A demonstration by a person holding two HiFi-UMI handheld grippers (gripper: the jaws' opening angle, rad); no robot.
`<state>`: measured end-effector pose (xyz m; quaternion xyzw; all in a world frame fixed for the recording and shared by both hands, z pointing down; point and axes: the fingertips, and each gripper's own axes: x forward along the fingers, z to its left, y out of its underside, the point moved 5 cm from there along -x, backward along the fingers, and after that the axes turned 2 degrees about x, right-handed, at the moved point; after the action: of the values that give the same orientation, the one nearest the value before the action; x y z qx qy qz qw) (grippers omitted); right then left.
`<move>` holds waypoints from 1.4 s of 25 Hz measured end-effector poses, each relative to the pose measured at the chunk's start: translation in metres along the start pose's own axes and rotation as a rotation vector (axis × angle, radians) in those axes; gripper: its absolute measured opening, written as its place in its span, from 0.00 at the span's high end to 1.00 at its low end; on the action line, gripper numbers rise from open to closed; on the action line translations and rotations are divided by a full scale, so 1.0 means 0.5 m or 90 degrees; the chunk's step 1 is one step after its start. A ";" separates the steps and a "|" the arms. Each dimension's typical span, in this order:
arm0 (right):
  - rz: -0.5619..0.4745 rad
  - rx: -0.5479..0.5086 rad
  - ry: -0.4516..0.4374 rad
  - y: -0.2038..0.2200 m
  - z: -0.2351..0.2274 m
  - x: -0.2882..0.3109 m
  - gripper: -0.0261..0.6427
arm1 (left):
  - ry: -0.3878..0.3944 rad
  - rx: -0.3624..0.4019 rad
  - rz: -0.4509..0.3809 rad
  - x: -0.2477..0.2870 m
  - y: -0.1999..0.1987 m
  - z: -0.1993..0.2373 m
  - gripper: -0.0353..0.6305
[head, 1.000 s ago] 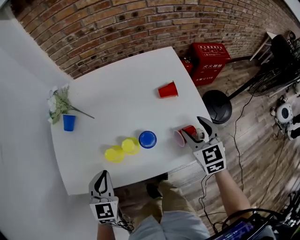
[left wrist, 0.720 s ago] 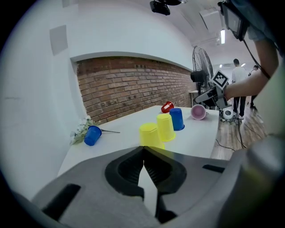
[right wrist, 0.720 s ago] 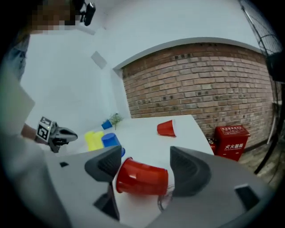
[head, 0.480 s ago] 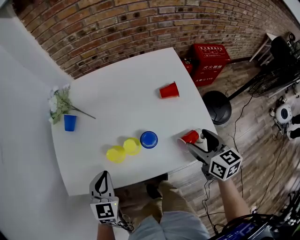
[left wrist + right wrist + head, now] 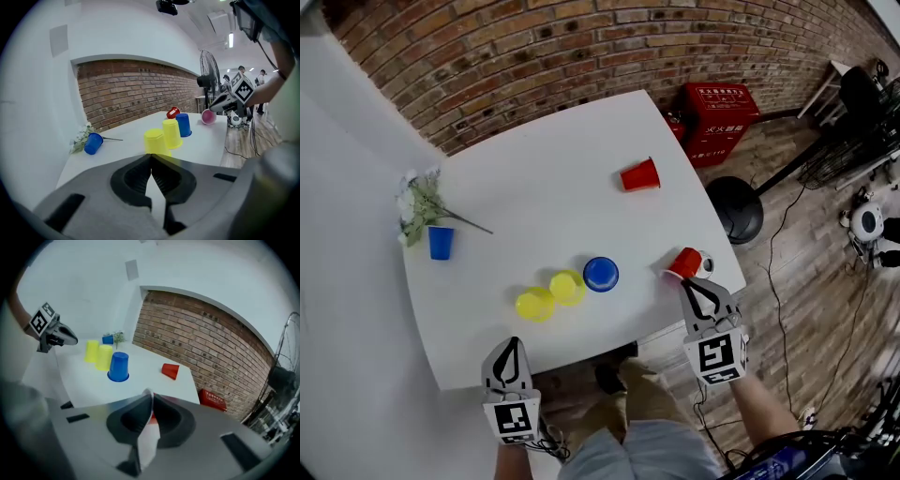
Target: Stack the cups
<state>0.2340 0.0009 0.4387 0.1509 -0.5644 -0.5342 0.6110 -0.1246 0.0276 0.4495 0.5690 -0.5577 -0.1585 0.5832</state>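
The right tongs have just been closed onto the wall of the nearer red cup, tipped at the counter's near right edge, so lifting for stacking seems next; the left tongs are kept together, empty.

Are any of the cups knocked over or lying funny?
Yes. A blue cup lies on its side by the flowers, a red cup lies on its side near the table's far edge, and a second red cup is tipped at the right edge, where the right gripper has just closed on its rim.
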 end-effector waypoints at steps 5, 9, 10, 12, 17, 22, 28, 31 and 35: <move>0.001 -0.130 0.038 -0.014 -0.013 0.012 0.93 | -0.006 -0.007 -0.003 -0.007 0.004 0.005 0.93; 0.016 -0.355 0.056 -0.018 0.029 0.023 0.93 | -0.015 -0.011 -0.005 -0.018 0.009 0.015 0.93; 0.014 -0.386 0.049 -0.018 0.042 0.024 0.93 | -0.019 -0.012 -0.004 -0.022 0.011 0.018 0.93; 0.010 -0.416 0.024 -0.019 0.066 0.024 0.92 | -0.026 -0.014 -0.002 -0.030 0.016 0.025 0.93; 0.030 -0.445 -0.071 -0.003 0.119 0.019 0.91 | -0.032 -0.024 0.006 -0.047 0.029 0.030 0.93; 0.048 -0.419 -0.152 0.023 0.147 0.018 0.84 | -0.029 -0.025 0.000 -0.049 0.028 0.026 0.93; 0.012 -0.197 -0.185 0.026 0.127 -0.010 0.77 | -0.019 -0.024 -0.003 -0.056 0.032 0.014 0.93; -0.016 -0.027 -0.140 0.032 0.082 -0.028 0.67 | -0.012 -0.021 -0.008 -0.065 0.027 0.005 0.93; -0.039 0.110 -0.069 0.030 0.030 -0.009 0.52 | -0.005 -0.019 -0.017 -0.071 0.019 -0.003 0.93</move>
<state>0.2295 0.0165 0.4530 0.1914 -0.6359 -0.5092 0.5475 -0.1393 0.0602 0.4412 0.5667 -0.5500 -0.1769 0.5875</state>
